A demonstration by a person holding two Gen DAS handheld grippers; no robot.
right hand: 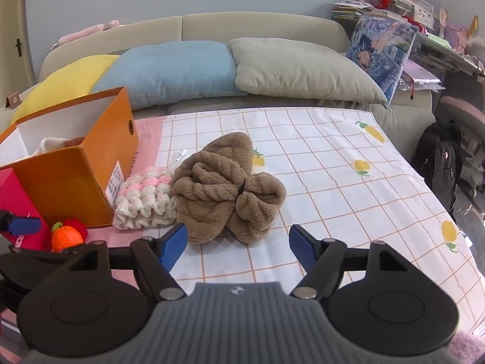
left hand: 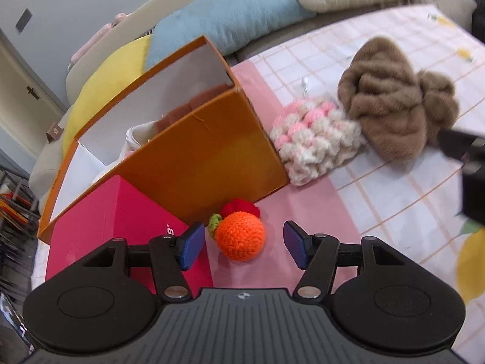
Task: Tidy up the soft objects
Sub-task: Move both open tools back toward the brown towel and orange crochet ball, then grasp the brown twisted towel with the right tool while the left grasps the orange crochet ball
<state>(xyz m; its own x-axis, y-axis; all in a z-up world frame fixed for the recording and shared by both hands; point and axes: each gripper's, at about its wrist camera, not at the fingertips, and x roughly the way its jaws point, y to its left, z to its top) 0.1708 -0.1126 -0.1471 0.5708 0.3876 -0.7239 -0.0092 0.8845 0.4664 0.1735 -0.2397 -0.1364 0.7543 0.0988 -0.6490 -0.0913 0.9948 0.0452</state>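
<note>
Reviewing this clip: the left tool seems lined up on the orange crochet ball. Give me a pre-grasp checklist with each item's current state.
1. Left tool open: ok, jaws spread wide.
2. Orange crochet ball between its pads: ok, roughly centred, untouched.
3. Ball free of neighbours: not ok, red crochet piece sits against it.
4. Orange box open for drop-off: ok, top open, some items already inside.
5. Right tool out of the way: ok, open, facing the brown plush.
6. Clearance to the red box: cannot tell.

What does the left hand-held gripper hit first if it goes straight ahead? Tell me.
Probably the orange ball: it lies just ahead of the open left hand-held gripper, between the finger lines. Behind it sit a red knit piece and the orange box. Depth is uncertain.
</note>
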